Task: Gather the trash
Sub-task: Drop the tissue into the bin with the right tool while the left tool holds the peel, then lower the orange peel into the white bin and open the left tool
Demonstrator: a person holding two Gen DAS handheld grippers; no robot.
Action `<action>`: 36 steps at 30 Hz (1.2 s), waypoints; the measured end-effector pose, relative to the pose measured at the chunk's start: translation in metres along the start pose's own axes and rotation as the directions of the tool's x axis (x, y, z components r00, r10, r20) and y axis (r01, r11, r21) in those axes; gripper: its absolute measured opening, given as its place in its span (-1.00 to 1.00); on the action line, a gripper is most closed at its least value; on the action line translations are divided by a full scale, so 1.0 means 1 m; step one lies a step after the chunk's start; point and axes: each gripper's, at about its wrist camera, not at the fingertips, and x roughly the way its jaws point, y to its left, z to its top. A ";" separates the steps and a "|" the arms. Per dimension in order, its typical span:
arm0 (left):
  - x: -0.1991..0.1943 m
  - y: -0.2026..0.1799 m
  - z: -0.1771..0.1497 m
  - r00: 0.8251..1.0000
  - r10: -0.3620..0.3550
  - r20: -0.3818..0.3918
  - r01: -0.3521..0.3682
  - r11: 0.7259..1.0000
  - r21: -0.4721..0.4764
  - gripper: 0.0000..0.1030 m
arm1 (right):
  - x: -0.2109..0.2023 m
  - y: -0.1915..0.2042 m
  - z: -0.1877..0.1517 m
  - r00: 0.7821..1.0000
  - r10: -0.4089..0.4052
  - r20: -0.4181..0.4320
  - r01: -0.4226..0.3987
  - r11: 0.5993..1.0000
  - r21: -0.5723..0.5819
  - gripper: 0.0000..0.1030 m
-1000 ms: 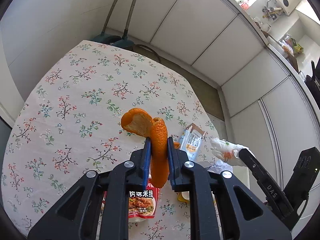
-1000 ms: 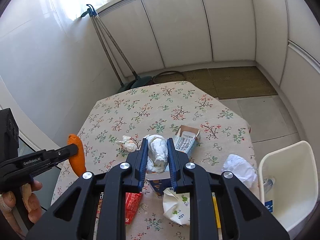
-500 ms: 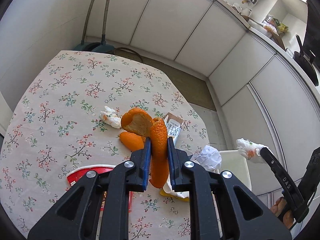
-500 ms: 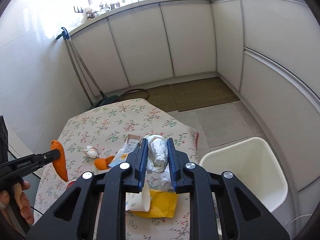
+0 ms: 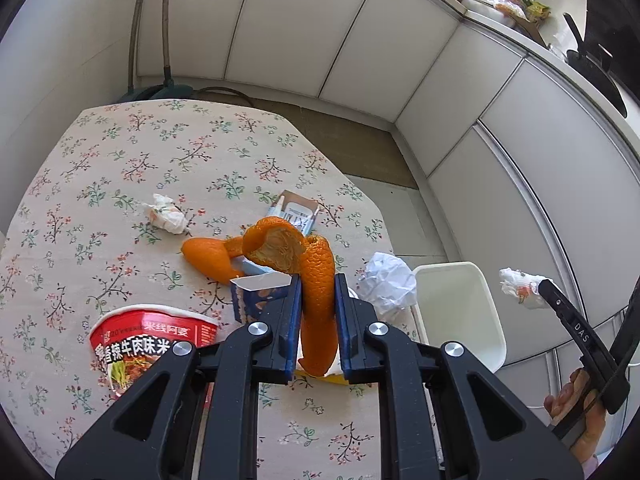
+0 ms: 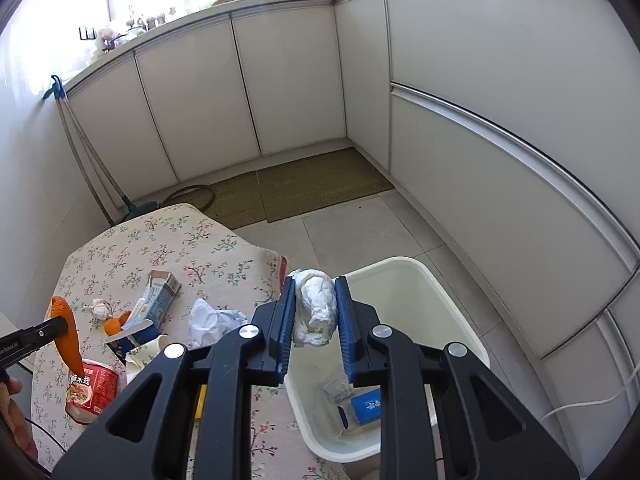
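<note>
Left gripper [image 5: 316,304]: jaws clamped on orange peel [image 5: 316,280], held above the floral bench [image 5: 120,160]; noodle cup [image 5: 148,340], carton [image 5: 296,216], crumpled paper [image 5: 386,284] lie on it; right gripper [image 6: 314,312]: jaws pinching a tissue wad [image 6: 314,312] over the white bin [image 6: 440,300] beside the bench.

The red noodle cup [image 5: 152,344], lying just left of the left gripper [image 5: 316,300], carries white Chinese print reading 香辣牛肉味米 with 米线阿婆 above it (partly cut off by the gripper). The black finger of the right gripper [image 5: 576,330], off to the right, bears the letters "DAS".
</note>
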 end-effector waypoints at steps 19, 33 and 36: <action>0.052 -0.132 -0.020 0.994 -0.082 -0.076 0.092 0.986 0.136 -0.71 | -0.009 -0.129 -0.007 0.984 -0.168 -0.056 0.176 0.955 0.240 0.50; 0.102 -0.230 -0.036 0.978 -0.126 -0.168 0.165 0.956 0.243 -0.70 | -0.015 -0.187 -0.009 0.961 -0.260 -0.099 0.278 0.907 0.316 0.51; 0.110 -0.242 -0.040 0.974 -0.125 -0.187 0.173 0.949 0.264 -0.69 | -0.014 -0.190 -0.011 0.956 -0.275 -0.102 0.293 0.903 0.315 0.51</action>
